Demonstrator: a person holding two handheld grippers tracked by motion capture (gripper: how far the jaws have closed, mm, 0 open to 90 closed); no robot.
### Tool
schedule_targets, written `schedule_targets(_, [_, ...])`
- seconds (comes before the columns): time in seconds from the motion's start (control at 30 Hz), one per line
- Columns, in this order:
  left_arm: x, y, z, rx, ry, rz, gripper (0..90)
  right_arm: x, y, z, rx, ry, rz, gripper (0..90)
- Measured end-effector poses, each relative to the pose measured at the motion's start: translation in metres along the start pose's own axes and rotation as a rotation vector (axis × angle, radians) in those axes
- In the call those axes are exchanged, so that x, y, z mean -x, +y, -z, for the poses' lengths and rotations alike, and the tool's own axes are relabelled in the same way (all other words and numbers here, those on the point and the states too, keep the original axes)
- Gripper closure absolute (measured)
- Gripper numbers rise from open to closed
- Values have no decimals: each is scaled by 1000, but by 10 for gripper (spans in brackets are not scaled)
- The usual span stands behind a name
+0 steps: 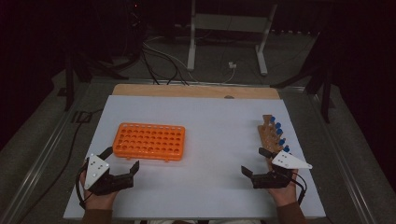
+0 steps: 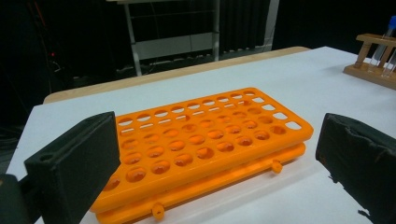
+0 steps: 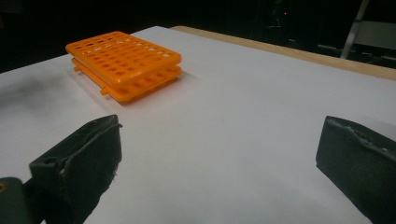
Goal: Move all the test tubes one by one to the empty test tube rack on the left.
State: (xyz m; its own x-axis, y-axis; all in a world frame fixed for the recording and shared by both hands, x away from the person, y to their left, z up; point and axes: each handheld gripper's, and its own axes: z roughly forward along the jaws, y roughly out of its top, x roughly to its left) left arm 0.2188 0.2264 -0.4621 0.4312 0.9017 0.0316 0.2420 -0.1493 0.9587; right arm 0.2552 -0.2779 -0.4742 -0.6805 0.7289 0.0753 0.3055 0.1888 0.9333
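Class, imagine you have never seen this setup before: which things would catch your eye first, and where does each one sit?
First comes the bright orange tube rack, empty, lying on the white table left of centre. Next, the wooden rack with blue-capped tubes near the right edge. At the near edge, the left gripper and the right gripper are both held open, gripping nothing.

Orange tube rack [image 2: 201, 140]: moulded plastic, smooth, faintly glossy. Table cover [image 1: 215, 135]: white sheet, matt, paper-like. Table edge [image 1: 187, 91]: light wood, bare, satin. Far rack [image 1: 270, 135]: unpainted wood; tube caps [image 1: 278, 126] blue plastic. Left gripper [image 1: 122, 159] and right gripper [image 1: 253, 161]: black matt plastic, jaw faces rough, worn at edges. Top plates: pale grey, flat, matt.
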Motion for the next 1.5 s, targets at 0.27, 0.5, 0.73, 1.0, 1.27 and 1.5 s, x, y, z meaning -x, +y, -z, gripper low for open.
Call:
schedule_targets(0.27, [0, 0, -1, -1, 5, 3, 7, -3, 3, 0, 10, 8, 2, 4])
schedule_targets(0.5, [-1, -1, -1, -9, 14, 18, 7, -5, 10, 4, 27, 23, 0, 4])
schedule_targets(0.73, [-4, -2, -4, -31, 0, 43, 7, -5, 24, 13, 30, 27, 0, 28])
schedule_targets(1.0, [-6, -3, -3, -24, 17, 67, 6, 8, 48, 34, 65, -26, 21, 27])
schedule_targets(1.27, [-5, -4, -4, -29, 19, 65, 6, 34, 56, 57, 74, -107, -2, 0])
schedule_targets(1.5, [-5, -5, -4, -31, 17, 71, 6, 52, 41, 68, 26, -131, -30, 17])
